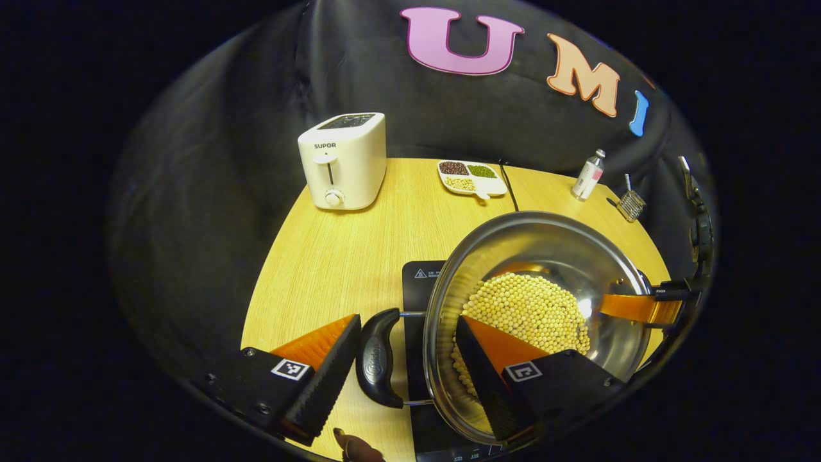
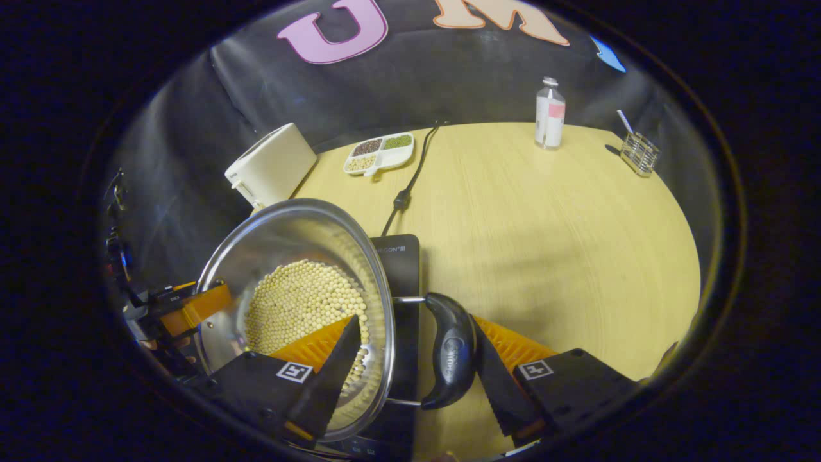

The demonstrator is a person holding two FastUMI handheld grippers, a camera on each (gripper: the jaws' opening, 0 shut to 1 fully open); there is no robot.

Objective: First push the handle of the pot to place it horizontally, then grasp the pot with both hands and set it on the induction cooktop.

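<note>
Straddling the pot [image 1: 539,321] from both sides, you have your left gripper [image 1: 407,366] with jaws apart around one black handle [image 1: 380,366] and the rim, one finger inside above the beans [image 1: 532,311]. Your right gripper [image 2: 410,366] brackets the other handle [image 2: 451,350] likewise, jaws apart. Whether they press, I cannot tell. The pot sits over the cooktop [image 1: 420,279] on the table [image 1: 346,256].

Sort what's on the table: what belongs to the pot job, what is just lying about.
Job:
- pot with beans
- its black handles
- cooktop under the pot
- left hand-held gripper
- right hand-held gripper

Lying about:
- toaster
- divided dish
- bottle
- wire holder
- cord
</note>
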